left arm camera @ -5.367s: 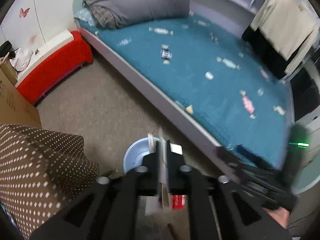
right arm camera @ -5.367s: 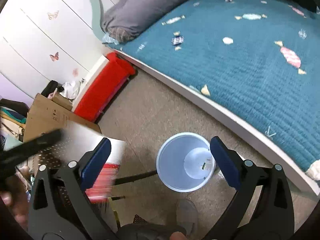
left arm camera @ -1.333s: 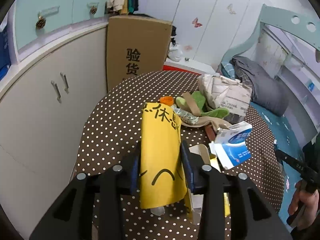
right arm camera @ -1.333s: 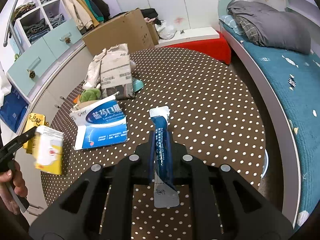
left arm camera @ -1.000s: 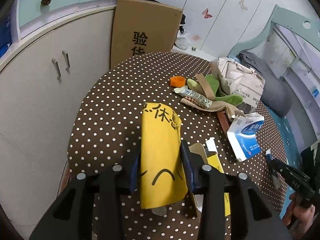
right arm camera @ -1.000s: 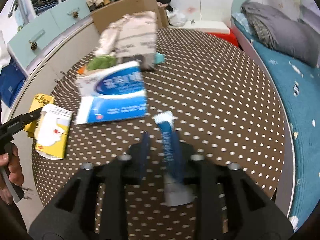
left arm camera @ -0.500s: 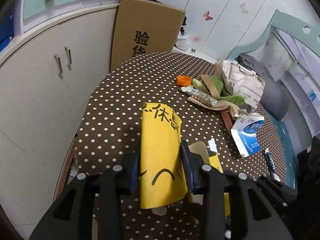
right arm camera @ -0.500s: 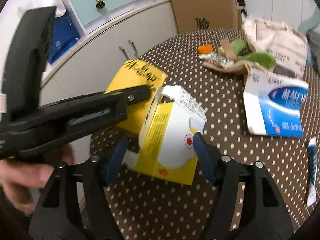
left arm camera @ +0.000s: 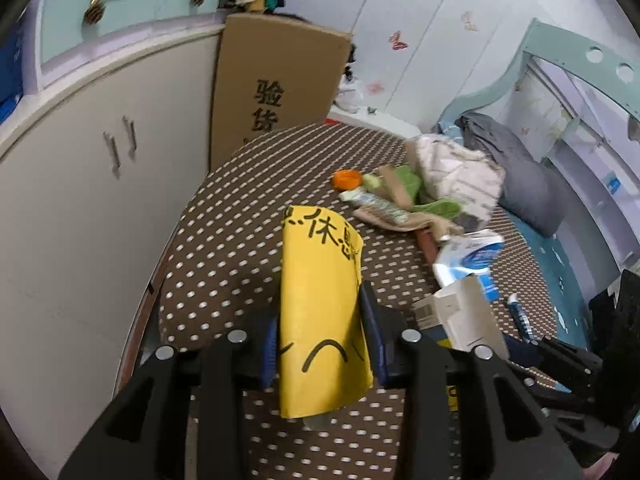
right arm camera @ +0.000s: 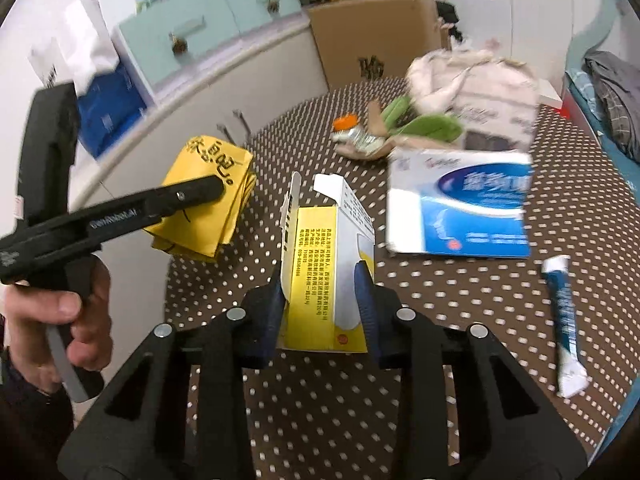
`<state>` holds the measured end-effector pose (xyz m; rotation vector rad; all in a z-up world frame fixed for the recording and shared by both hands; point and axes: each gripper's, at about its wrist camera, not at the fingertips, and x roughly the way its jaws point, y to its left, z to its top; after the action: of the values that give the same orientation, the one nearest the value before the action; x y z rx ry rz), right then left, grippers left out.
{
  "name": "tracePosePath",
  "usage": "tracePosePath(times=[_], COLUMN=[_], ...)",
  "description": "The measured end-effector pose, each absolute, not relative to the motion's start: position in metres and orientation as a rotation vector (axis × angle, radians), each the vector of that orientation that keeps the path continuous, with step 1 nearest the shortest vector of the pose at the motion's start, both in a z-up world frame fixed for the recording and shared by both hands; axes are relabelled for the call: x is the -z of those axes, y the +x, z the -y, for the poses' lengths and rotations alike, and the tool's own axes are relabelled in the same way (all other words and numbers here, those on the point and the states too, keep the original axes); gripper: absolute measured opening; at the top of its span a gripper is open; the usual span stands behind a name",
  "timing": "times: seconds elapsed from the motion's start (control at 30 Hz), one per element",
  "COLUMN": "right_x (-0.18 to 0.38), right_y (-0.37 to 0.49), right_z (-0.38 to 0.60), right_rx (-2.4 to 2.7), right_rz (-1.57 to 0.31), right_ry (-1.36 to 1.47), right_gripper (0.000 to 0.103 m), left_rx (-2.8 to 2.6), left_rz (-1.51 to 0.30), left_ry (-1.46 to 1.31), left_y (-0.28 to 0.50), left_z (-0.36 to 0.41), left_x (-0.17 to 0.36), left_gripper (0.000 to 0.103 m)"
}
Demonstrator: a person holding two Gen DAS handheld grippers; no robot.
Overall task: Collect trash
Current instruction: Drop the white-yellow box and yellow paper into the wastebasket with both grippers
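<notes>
Between the closing right gripper (right arm camera: 322, 312) jaws stands the yellow-white carton (right arm camera: 328, 264).

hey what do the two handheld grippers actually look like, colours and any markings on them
Both are matte black plastic, each with two angular arms studded with round silver bolt heads. The fingers carry dark blue pads. The left gripper, seen side-on in the right wrist view, has faint light lettering along its arm and a black pistol-style handle. The right gripper shows no marking I can read. No cables visible.
</notes>
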<state>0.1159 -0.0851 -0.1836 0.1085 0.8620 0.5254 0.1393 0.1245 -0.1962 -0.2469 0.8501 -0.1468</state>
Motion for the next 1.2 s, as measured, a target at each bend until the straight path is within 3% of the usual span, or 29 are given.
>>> tracePosePath(times=[0.3,0.5,0.73,1.0,1.1,1.13,1.2], right_x=[0.131,0.142,0.212,0.337,0.375,0.386,0.397], right_y=[0.111,0.118,0.125,0.143,0.158,0.161,0.159], right_z=[0.211,0.336,0.459,0.548,0.562,0.566,0.575], right_rx=[-0.338,-0.108,0.092,0.194,0.203,0.215,0.252], right_rz=[-0.701,-0.677,-0.762,-0.925,-0.976,-0.993,-0.990], right_ry=[0.267,0.380,0.556,0.796,0.847,0.864,0.906], right_gripper=[0.034,0.034,0.034,0.035,0.044,0.062,0.067], left_rx=[0.299,0.440,0.601,0.703,0.725,0.734,0.748], left_rz=[-0.722,-0.706,-0.784,-0.906,-0.960,-0.975,-1.009], left_ry=[-0.101,-0.003,0.084,0.190,0.212,0.221,0.255], left_y=[0.147,0.171,0.200,0.227,0.233,0.235,0.239], left_z=[-0.019,0.089,0.215,0.323,0.352,0.362,0.383], left_x=[0.134,0.127,0.155,0.201,0.218,0.223,0.235], left_gripper=[0.035,0.035,0.035,0.035,0.035,0.035,0.035])
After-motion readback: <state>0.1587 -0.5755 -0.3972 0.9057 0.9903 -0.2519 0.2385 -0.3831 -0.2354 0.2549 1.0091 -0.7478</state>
